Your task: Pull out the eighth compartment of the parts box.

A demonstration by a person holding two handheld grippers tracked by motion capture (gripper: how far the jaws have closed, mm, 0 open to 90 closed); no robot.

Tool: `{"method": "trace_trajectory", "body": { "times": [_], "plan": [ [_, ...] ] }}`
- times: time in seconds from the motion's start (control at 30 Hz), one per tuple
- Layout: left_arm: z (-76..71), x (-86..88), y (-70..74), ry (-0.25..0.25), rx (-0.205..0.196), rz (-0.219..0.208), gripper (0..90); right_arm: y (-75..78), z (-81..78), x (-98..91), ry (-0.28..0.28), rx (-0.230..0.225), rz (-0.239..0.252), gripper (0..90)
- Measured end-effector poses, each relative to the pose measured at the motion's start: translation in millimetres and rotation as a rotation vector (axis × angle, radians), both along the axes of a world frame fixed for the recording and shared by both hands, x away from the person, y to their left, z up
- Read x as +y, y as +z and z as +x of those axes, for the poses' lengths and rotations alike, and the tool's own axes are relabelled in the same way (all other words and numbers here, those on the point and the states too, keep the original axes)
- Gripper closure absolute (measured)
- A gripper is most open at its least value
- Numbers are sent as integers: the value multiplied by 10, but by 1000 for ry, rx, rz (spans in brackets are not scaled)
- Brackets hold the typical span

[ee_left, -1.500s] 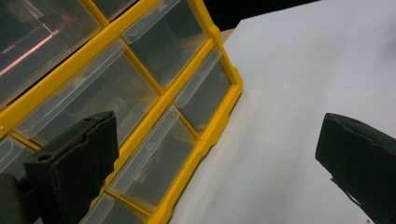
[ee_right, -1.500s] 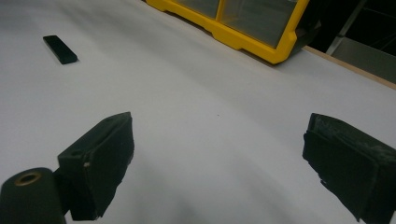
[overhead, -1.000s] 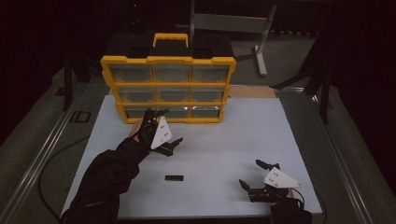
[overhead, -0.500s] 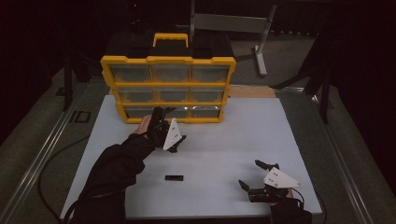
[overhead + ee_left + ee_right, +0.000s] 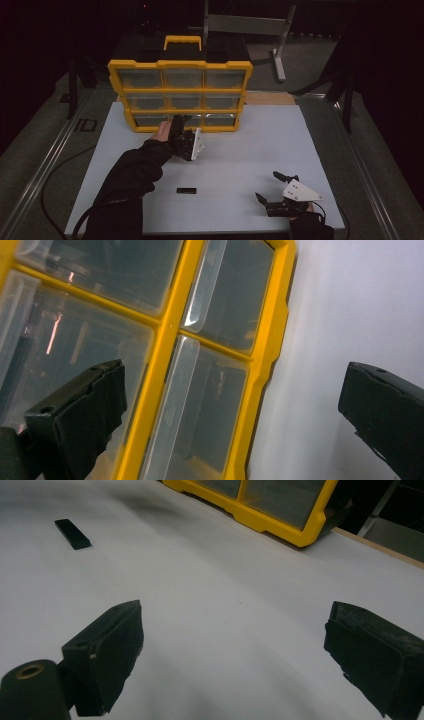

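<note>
A yellow organizer (image 5: 180,64) with clear drawers stands at the back of the white table (image 5: 250,145). My left gripper (image 5: 180,122) is open right at its bottom row, near the middle drawer. In the left gripper view the jaws (image 5: 235,405) stand wide apart, with a yellow divider (image 5: 260,370) and a clear drawer handle (image 5: 170,410) between them, close up. A small flat black piece (image 5: 186,190) lies on the table in front of the left arm. My right gripper (image 5: 266,185) rests open near the front right edge, empty; its view (image 5: 235,655) shows the black piece (image 5: 72,533) far off.
A grey metal stand (image 5: 250,22) rises behind the organizer. A cable (image 5: 50,185) runs along the floor left of the table. A wooden strip (image 5: 270,98) lies at the table's back right edge. In the right gripper view the organizer's corner (image 5: 270,522) is at the top.
My left gripper has moved forward and right, from the open table up to the organizer's bottom row. The right gripper and the black piece have stayed put.
</note>
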State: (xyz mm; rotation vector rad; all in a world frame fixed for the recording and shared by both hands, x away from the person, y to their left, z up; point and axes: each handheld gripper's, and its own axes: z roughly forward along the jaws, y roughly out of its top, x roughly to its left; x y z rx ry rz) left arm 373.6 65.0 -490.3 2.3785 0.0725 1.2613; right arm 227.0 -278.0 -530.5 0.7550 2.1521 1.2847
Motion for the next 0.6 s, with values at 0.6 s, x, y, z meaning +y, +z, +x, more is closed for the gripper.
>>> {"method": "trace_trajectory", "body": {
  "times": [0.6],
  "plan": [
    [182, -20, -87, -41, -124, 44, 200, 15, -8, -10, 1, -2, 16, 89]
  ]
}}
